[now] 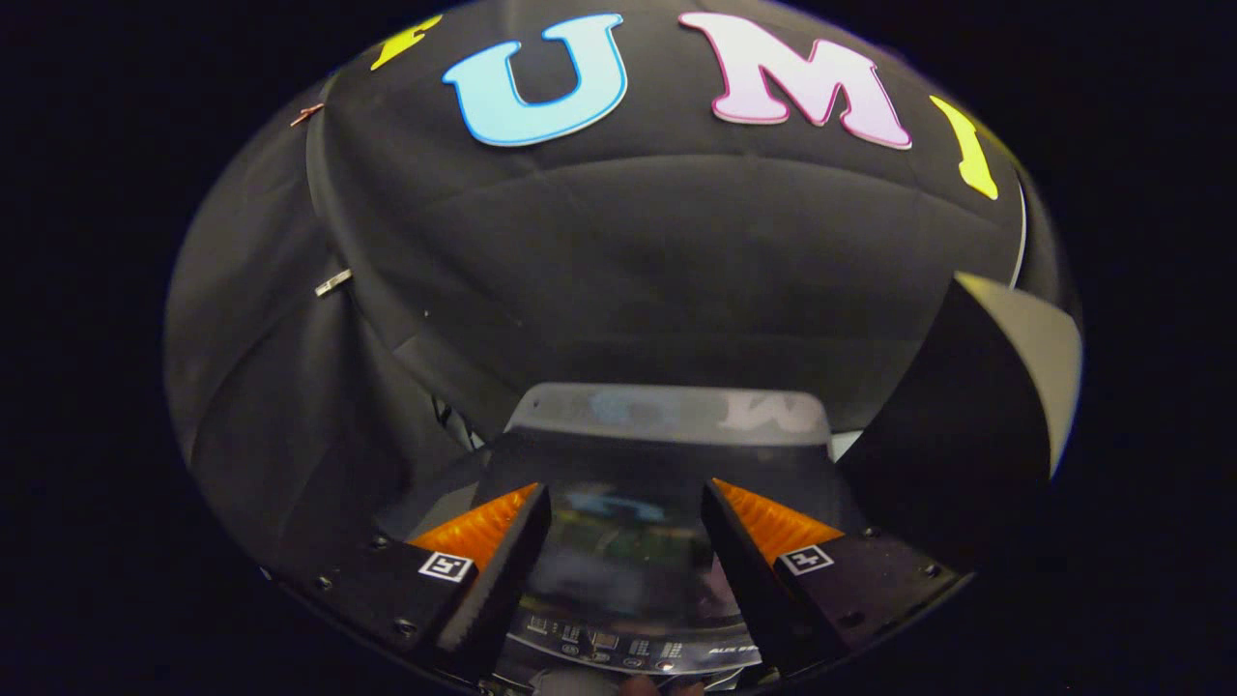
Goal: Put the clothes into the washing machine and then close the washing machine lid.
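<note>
Washer point(633, 551) with glossy lid point(667, 454) lies flat between and just ahead of the fingers point(626, 541), which stand wide apart, holding nothing. Control panel point(618, 650) faces the fingers; rear edge points toward the wall.

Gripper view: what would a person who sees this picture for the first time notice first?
First, the gripper: its two fingers stand open, apart, holding nothing. Between and just below them lies the washing machine lid, a glossy dark pane that seems shut, with the control panel at its near edge. Beyond the machine hangs the black cloth wall, and a dark panel with a pale edge stands at the right.
</note>
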A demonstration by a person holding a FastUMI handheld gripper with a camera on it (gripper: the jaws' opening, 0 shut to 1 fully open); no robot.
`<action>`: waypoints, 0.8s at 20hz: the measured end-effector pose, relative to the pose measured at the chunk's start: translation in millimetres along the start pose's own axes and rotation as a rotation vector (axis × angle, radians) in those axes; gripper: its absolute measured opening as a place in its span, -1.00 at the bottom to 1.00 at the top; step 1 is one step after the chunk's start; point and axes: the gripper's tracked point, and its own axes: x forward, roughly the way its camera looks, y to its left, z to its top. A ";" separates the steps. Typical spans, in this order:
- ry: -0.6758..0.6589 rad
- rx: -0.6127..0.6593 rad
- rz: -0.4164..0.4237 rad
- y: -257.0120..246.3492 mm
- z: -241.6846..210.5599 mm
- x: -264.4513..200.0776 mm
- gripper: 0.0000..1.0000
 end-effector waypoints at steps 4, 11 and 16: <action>-0.006 0.054 0.035 5.3 -8.8 -2.5 0.97; -0.107 0.030 -0.009 -0.7 -2.9 -1.9 0.97; -0.263 -0.060 -0.042 -7.7 23.5 -10.5 0.97</action>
